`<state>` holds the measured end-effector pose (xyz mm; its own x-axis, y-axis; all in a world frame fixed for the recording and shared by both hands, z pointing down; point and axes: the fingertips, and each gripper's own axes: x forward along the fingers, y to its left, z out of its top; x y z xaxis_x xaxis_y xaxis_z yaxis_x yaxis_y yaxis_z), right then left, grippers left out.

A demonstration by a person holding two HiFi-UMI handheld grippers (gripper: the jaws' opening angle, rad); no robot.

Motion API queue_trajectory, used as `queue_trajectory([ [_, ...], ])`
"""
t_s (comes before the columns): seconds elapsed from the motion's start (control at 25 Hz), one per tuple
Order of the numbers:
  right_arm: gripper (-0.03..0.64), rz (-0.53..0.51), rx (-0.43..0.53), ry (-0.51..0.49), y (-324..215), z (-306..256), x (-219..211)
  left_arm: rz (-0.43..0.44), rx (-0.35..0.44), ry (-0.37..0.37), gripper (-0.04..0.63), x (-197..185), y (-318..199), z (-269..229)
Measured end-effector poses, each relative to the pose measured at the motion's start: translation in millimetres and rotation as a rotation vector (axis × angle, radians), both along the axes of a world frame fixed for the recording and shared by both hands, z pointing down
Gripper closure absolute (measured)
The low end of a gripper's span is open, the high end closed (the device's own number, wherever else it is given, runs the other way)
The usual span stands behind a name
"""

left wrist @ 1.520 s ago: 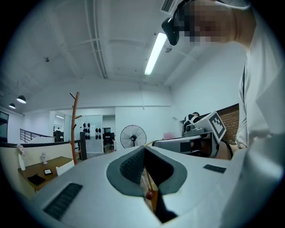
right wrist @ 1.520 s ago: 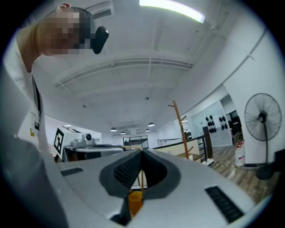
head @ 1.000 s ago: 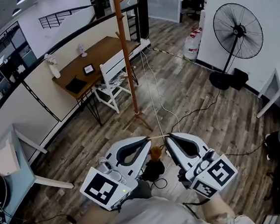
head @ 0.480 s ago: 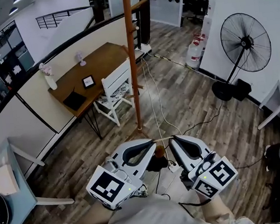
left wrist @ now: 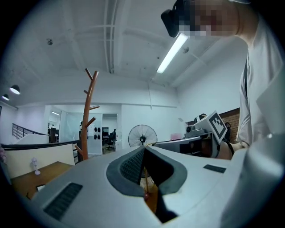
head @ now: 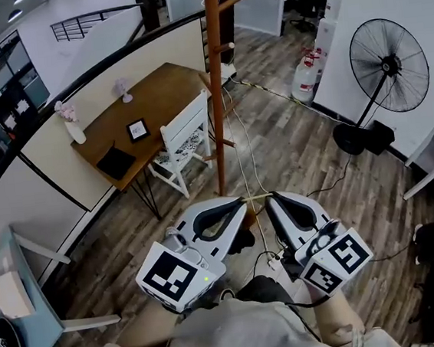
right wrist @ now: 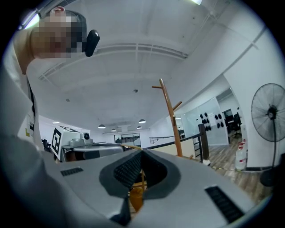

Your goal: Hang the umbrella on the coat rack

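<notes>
Jaws clenched: left gripper [head: 242,201] and right gripper [head: 268,197] pinch umbrella strap [head: 255,196]. Keep loop spread; lift onto coat rack peg [head: 224,49], 12 o'clock.

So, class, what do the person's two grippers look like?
The left gripper and right gripper are each a pale grey shell with two curved jaws lined in dark ribbed pads. A white cube with black square markers sits at each rear. The person wears a light top.

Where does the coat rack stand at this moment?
In the head view the coat rack stands at upper centre, its pole just right of the white chair and the desk.
</notes>
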<state>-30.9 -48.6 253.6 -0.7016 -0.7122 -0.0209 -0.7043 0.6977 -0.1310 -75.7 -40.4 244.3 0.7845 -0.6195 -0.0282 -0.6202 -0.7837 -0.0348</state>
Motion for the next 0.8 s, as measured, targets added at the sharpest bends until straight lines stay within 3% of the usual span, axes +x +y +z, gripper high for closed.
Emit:
queue_trajectory([
  [0.4, 0.614, -0.042, -0.021, 0.009, -68, 16, -8, -0.046, -0.017, -0.022, 0.595, -7, -68, 16],
  [0.8, 0.614, -0.143, -0.08, -0.016, -152, 27, 22, -0.11, -0.063, -0.051, 0.595, 23, -146, 32],
])
